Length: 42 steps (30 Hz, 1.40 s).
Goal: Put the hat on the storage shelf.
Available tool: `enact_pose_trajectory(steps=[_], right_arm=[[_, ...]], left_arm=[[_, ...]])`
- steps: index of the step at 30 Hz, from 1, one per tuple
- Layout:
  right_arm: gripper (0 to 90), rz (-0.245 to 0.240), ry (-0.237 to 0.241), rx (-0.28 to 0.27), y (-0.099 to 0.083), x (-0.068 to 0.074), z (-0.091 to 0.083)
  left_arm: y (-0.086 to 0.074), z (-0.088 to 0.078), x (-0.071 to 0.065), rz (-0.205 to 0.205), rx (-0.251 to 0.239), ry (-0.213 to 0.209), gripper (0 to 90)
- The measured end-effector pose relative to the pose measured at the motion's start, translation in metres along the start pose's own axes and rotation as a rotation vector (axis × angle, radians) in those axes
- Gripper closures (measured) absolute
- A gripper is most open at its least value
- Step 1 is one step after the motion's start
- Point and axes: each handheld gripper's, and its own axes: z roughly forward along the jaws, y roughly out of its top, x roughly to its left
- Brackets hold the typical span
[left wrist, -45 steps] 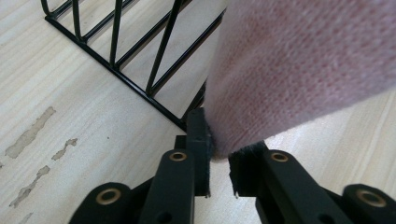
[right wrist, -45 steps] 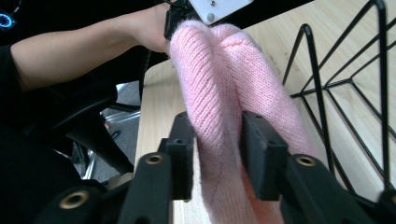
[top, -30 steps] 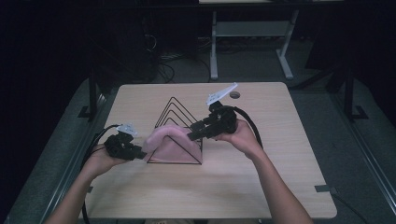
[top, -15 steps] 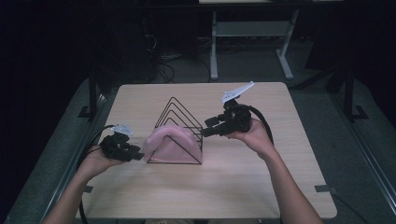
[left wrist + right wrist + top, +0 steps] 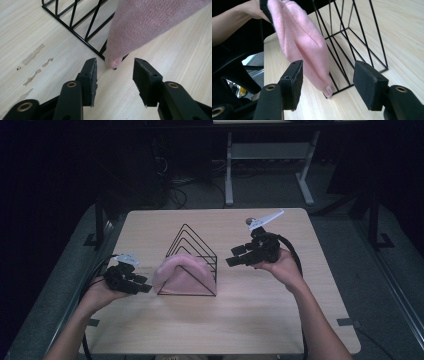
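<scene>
A pink knit cloth [image 5: 182, 274] hangs over the front wire of a black triangular wire rack [image 5: 192, 237] in the middle of the table. My left gripper [image 5: 146, 289] lies low at the cloth's left edge. Its jaws have just been opening, and the cloth's corner [image 5: 113, 61] sits just ahead of the tips of the left gripper [image 5: 115, 72], untouched. My right gripper [image 5: 234, 258] hovers to the right of the rack, apart from it, its jaws likewise just opened. From the right gripper [image 5: 329, 75] the cloth [image 5: 299, 37] and rack [image 5: 362, 37] lie farther off, nothing between the pads.
The light wooden table [image 5: 250, 320] has pale scuff marks [image 5: 32, 56] near the left gripper. A small dark round object [image 5: 250, 222] sits near the far edge. Behind the table stand a white metal frame [image 5: 229, 175] and floor cables [image 5: 175, 190].
The right gripper has drawn back to the right, away from the cloth and rack, and its jaws stand wider. The left gripper has stayed put and opened. The cloth now hangs free on the rack.
</scene>
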Motion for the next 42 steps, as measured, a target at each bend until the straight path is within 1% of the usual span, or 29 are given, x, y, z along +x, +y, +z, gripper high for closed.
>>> enact_pose_trajectory(steps=[4,6,7,9,11,13,16,18,19,23,25,26,27,29,32,36,38,41,42], right_arm=[[38.3,0.019,-0.023,-0.002,-0.007,-0.004,-0.006],[38.1,0.029,-0.032,-0.004,-0.012,-0.006,-0.009],[37.6,0.035,-0.037,-0.003,-0.014,-0.007,-0.01],[37.5,0.041,-0.049,-0.002,-0.018,-0.009,-0.013],[36.8,0.049,-0.059,-0.003,-0.022,-0.011,-0.015],[36.4,0.055,-0.066,-0.003,-0.025,-0.013,-0.018],[35.1,0.067,-0.079,-0.004,-0.03,-0.015,-0.025],[34.6,0.071,-0.09,-0.007,-0.034,-0.017,-0.03],[34.3,0.077,-0.094,-0.011,-0.035,-0.018,-0.032],[33.5,0.093,-0.115,-0.021,-0.043,-0.02,-0.04],[33.2,0.093,-0.132,-0.016,-0.048,-0.021,-0.044],[33.2,0.093,-0.132,-0.016,-0.048,-0.021,-0.044],[32.8,0.107,-0.141,-0.018,-0.053,-0.022,-0.048],[32.7,0.111,-0.155,-0.013,-0.057,-0.023,-0.052],[32.2,0.126,-0.165,-0.009,-0.064,-0.025,-0.057],[31.5,0.138,-0.179,-0.012,-0.074,-0.027,-0.065],[30.5,0.151,-0.184,-0.012,-0.079,-0.027,-0.068],[30.3,0.166,-0.196,-0.007,-0.088,-0.028,-0.074],[30.3,0.164,-0.2,-0.011,-0.091,-0.029,-0.075]], left_arm=[[-0.002,0.0,0.0,-0.006,-0.012,0.008,49.9],[-0.002,-0.001,0.0,-0.005,-0.01,0.004,49.0],[-0.002,-0.002,0.0,0.001,-0.004,0.008,48.0],[-0.002,-0.002,0.0,-0.001,-0.005,0.013,45.1],[-0.001,-0.003,0.0,-0.006,-0.011,0.025,42.0],[-0.001,-0.004,-0.001,-0.013,-0.018,0.024,40.6],[0.0,-0.005,-0.001,-0.005,-0.02,0.034,38.2],[-0.001,-0.006,-0.001,-0.011,-0.025,0.037,37.2],[-0.001,-0.006,-0.002,-0.021,-0.029,0.038,36.8],[-0.003,-0.007,-0.002,-0.027,-0.033,0.044,34.9],[-0.004,-0.008,-0.002,-0.025,-0.032,0.044,34.1],[-0.004,-0.008,-0.002,-0.025,-0.032,0.044,33.6],[-0.005,-0.008,-0.002,-0.032,-0.033,0.045,33.0],[-0.006,-0.008,-0.002,-0.036,-0.029,0.047,32.4],[-0.007,-0.01,-0.001,-0.037,-0.029,0.05,31.5],[-0.008,-0.01,-0.002,-0.052,-0.04,0.054,30.1],[-0.009,-0.011,-0.002,-0.043,-0.031,0.056,29.0],[-0.01,-0.011,-0.002,-0.051,-0.036,0.061,28.5],[-0.01,-0.011,-0.002,-0.052,-0.037,0.062,28.5]])
